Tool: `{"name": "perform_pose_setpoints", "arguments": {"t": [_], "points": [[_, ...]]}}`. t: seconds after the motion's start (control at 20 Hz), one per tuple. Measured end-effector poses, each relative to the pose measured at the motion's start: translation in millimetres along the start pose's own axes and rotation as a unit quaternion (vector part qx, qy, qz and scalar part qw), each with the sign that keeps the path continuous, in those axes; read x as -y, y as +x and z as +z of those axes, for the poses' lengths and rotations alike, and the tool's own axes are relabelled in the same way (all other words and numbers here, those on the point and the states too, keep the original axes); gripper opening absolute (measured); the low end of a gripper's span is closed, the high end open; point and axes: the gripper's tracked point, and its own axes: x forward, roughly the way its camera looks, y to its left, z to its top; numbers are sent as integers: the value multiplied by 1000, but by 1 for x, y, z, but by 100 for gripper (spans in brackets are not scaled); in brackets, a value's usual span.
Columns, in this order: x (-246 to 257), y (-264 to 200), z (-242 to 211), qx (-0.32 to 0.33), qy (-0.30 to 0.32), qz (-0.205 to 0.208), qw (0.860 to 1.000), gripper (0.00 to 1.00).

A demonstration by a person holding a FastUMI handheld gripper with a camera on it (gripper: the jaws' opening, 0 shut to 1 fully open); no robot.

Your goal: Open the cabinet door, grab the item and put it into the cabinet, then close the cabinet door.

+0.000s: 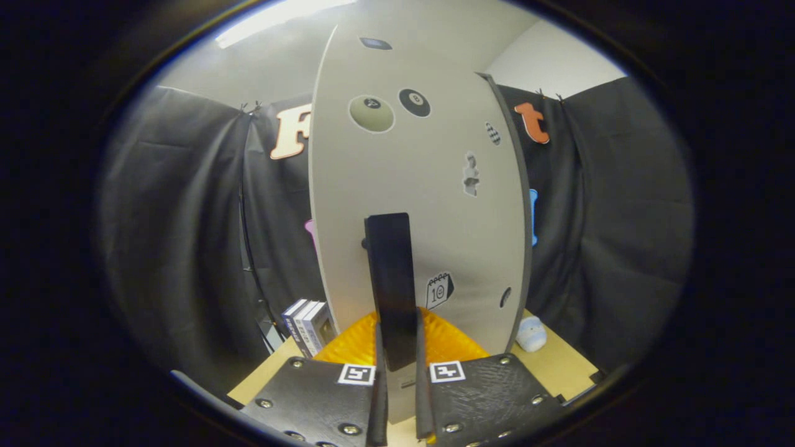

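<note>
Between the fingers of the hand-held gripper [397, 379]: black door handle [391, 288], both fingers narrowed against its lower end. Handle mounted on grey cabinet door [416, 186], stickers on its face. On the worktop [559, 366]: orange item [354, 341] behind the fingers, books [306, 326] left, pale small object [531, 333] right.

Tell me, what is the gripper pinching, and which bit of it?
The gripper is shut on the tall black bar handle of the grey cabinet door, pinching its lower end between both fingers.
</note>
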Motion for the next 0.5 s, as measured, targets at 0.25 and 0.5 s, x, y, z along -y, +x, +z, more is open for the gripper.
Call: {"name": "perform_pose_setpoints", "arguments": {"t": [0.25, 0.5], "points": [[24, -14, 1, 0, 7, -22, 1000, 17], [54, -29, 5, 4, 5, -48, 999, 17]]}}
